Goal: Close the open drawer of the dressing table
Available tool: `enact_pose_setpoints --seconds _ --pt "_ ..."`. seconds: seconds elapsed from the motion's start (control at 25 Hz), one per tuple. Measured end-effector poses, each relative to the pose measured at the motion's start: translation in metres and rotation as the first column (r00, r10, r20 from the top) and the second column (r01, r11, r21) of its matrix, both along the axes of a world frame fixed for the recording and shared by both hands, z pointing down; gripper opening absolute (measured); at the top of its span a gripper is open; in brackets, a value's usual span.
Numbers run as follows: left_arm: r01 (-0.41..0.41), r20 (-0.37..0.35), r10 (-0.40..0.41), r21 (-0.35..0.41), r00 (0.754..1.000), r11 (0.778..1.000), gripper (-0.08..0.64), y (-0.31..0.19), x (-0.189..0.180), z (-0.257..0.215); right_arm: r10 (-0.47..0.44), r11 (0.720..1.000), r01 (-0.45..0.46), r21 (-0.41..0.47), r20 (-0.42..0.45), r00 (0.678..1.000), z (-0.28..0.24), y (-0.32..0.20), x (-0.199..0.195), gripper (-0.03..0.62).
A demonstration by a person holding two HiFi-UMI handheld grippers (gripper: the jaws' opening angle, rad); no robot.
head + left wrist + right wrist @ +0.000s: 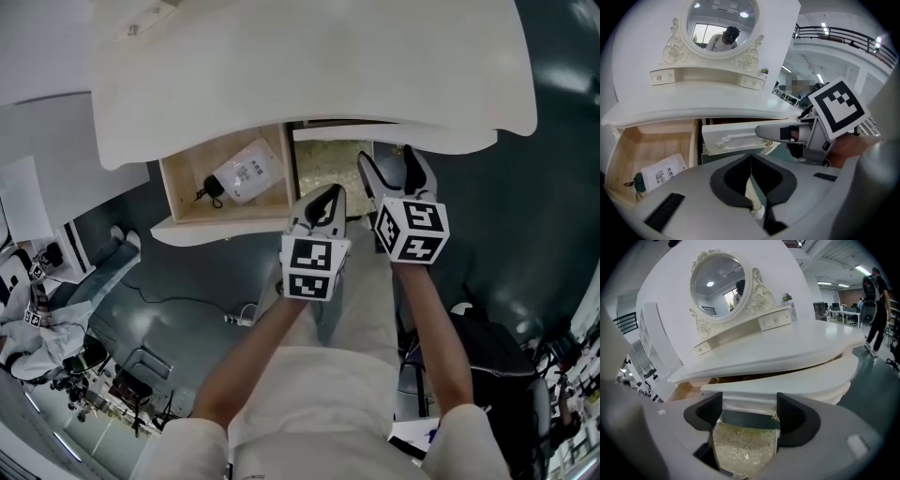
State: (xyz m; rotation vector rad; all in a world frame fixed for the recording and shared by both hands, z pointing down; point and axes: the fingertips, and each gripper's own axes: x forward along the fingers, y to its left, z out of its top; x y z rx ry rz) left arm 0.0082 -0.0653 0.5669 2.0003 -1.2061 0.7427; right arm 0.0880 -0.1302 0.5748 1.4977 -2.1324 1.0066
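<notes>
The white dressing table [309, 66] has its left drawer [183, 202] pulled far out, showing a wooden inside with a white packet [246, 171] and a small black item. The middle drawer front [394, 137] stands slightly out under the tabletop. My right gripper [392, 166] is open, its jaws just in front of that middle drawer front [787, 380]. My left gripper [328, 195] is shut on nothing and hangs beside it, to the right of the left drawer. In the left gripper view, the right gripper's finger [771, 132] lies against the carved drawer front [731, 139].
A gold-patterned stool cushion [745, 446] sits under the table between the grippers. An oval mirror [719, 284] with small upper drawers rises at the table's back. Cables and equipment lie on the floor at left [56, 319]. A person [874, 301] walks far off at right.
</notes>
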Motion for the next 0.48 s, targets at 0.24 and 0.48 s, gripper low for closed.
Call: enact_pose_setpoints --seconds 0.24,0.48 --pt "-0.001 0.009 0.001 0.006 1.0 1.0 0.011 -0.006 -0.001 -0.002 -0.003 1.0 0.003 0.023 0.0 1.0 -0.002 -0.011 0.001 0.331" --pt "0.008 0.01 -0.008 0.012 1.0 1.0 0.011 -0.011 -0.002 -0.003 -0.03 0.998 0.031 0.046 -0.015 0.999 -0.001 -0.018 -0.001 0.331"
